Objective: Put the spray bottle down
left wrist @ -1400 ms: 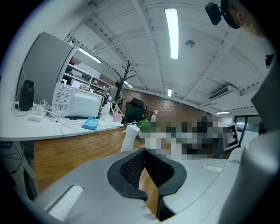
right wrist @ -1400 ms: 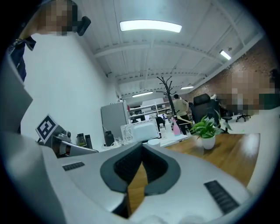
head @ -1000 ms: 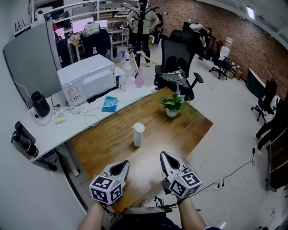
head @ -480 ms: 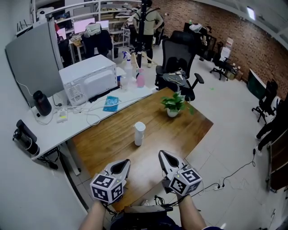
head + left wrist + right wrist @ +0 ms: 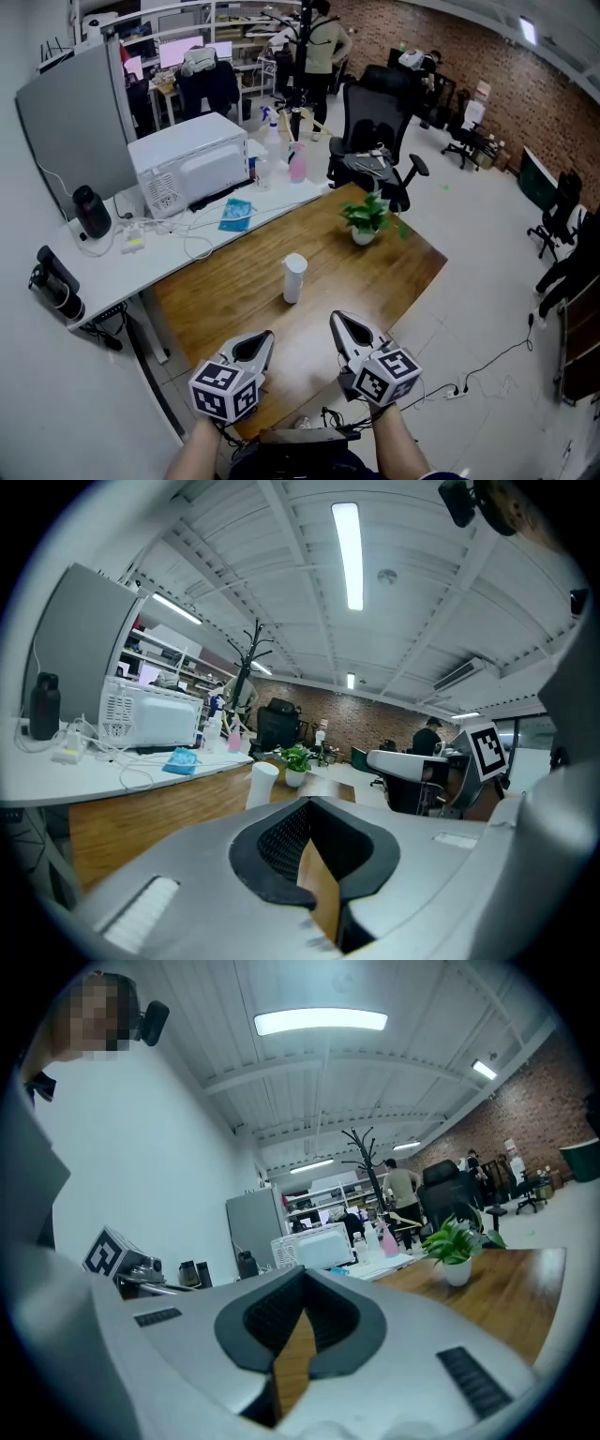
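A white cylindrical bottle [image 5: 294, 277] stands upright and alone near the middle of the wooden table [image 5: 225, 286]; it also shows small in the left gripper view [image 5: 262, 785]. My left gripper [image 5: 258, 339] and right gripper [image 5: 337, 322] hover side by side over the table's near edge, well short of the bottle. Both are shut with nothing between the jaws, as the left gripper view [image 5: 309, 803] and the right gripper view [image 5: 302, 1274] also show. A pink spray bottle [image 5: 298, 164] and a clear one [image 5: 265, 167] stand on the white desk behind.
A potted plant [image 5: 366, 217] sits at the table's far right corner. The white desk [image 5: 103, 272] on the left carries a microwave [image 5: 192, 161], cables, a blue packet [image 5: 232, 215] and a black flask [image 5: 92, 212]. An office chair [image 5: 375, 122] stands beyond the table.
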